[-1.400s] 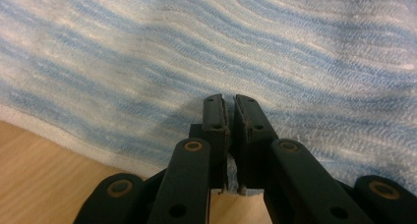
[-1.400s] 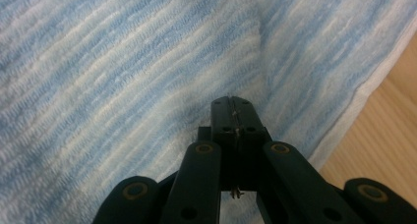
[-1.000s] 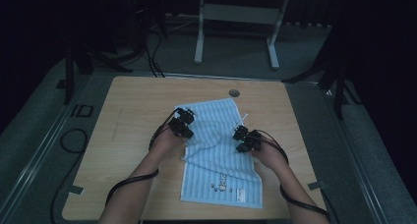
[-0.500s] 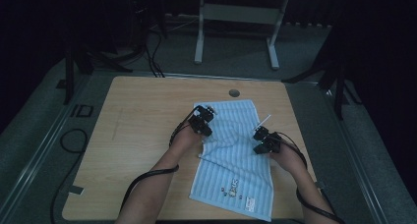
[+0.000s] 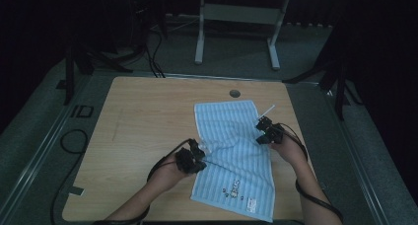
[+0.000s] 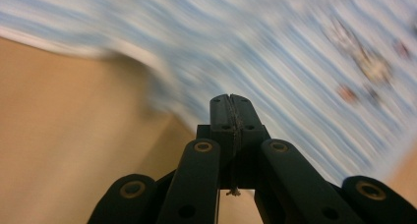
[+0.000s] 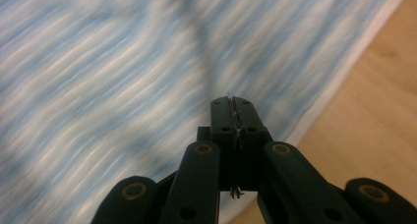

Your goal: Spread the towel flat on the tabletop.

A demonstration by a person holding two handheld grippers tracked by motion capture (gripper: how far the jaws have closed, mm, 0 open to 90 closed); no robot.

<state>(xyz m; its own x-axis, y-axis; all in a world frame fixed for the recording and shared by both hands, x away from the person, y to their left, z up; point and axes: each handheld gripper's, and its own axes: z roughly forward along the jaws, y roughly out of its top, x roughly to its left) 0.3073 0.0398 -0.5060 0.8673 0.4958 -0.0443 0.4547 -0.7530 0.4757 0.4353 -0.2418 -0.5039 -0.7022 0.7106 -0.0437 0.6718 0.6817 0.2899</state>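
Observation:
A light blue striped towel (image 5: pixel 231 146) lies spread flat on the right half of the wooden table (image 5: pixel 143 116), with a small embroidered figure and a white label near its near end. My left gripper (image 5: pixel 197 158) sits at the towel's left edge, about halfway along it. In the left gripper view the left gripper (image 6: pixel 230 98) is shut with nothing but lint between its jaws, over the blurred towel (image 6: pixel 295 52). My right gripper (image 5: pixel 263 129) rests at the towel's right edge. The right gripper (image 7: pixel 231 100) is likewise shut and empty above the towel (image 7: pixel 98 86).
A round cable hole (image 5: pixel 234 93) lies in the table just beyond the towel's far edge. A metal stand (image 5: pixel 236 13) sits on the floor behind the table. Cables (image 5: pixel 74 136) loop on the floor at the left. Bare wood spans the table's left half.
The towel slid right and now lies flatter. My left gripper came from the towel's far left part back to its mid left edge. My right gripper shifted right.

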